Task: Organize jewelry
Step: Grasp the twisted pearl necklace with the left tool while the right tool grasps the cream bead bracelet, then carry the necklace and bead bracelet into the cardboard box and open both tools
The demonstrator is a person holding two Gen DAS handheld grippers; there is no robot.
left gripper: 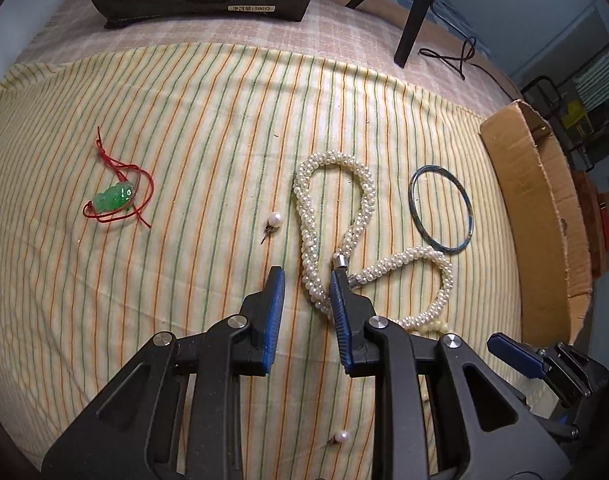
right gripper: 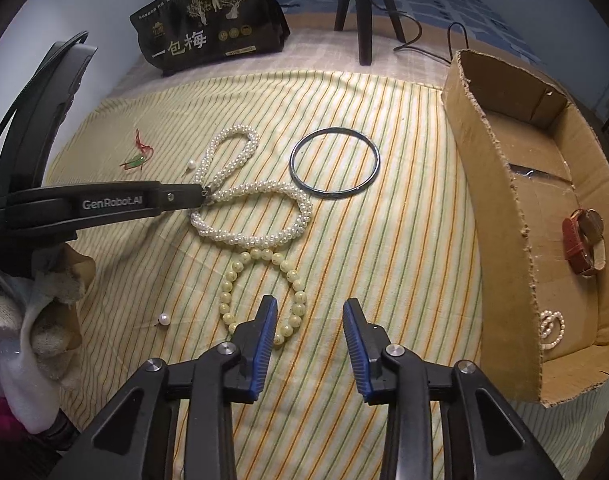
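pearl-white woven necklace lies looped on the striped cloth with its metal clasp just at the tip of the left gripper, whose jaws stand spread, while the right gripper (also spread, holding nothing) hovers beside the pale bead bracelet.

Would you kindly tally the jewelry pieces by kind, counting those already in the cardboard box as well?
Pearl rope necklace: 1
Bead bracelets: 2
Blue bangle: 1
Pearl earrings: 2
Jade pendant: 1
Wristwatch: 1
Total: 8
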